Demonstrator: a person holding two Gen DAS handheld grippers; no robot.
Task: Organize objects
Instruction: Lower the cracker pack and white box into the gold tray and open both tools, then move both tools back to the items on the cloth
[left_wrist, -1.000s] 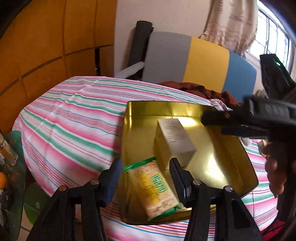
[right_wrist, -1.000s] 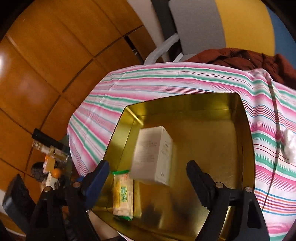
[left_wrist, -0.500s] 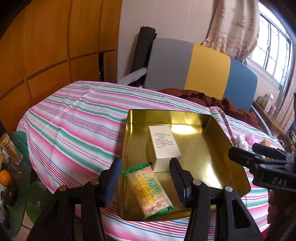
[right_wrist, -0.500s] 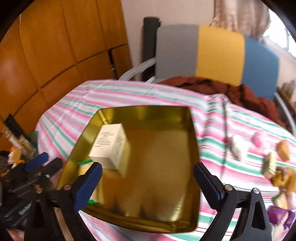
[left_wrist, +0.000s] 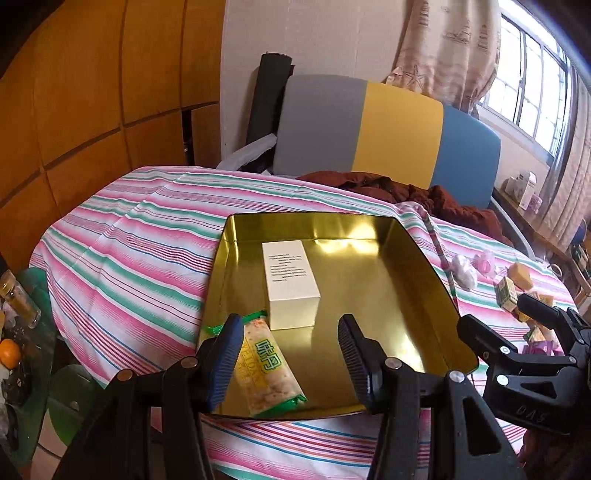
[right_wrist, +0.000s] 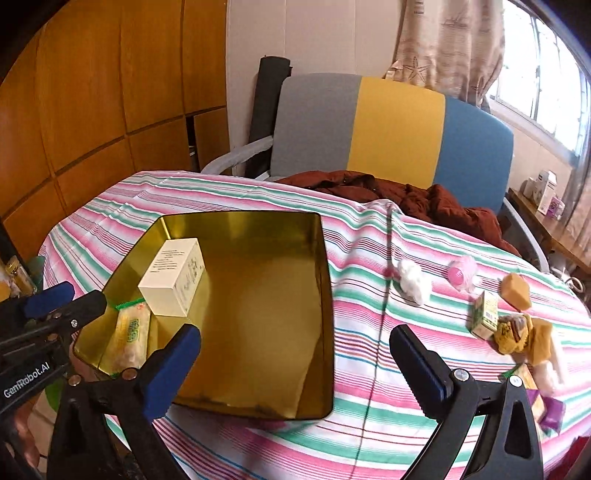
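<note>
Gold tin (left_wrist: 413, 254) holds white box (left_wrist: 290, 280) just ahead of the wide, empty left hand-held gripper (left_wrist: 290, 363); right hand-held gripper (right_wrist: 295, 369) likewise wide.

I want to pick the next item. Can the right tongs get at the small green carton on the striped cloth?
Probably yes: the right tongs are open and empty, and the small green carton stands uncovered ahead.
</note>
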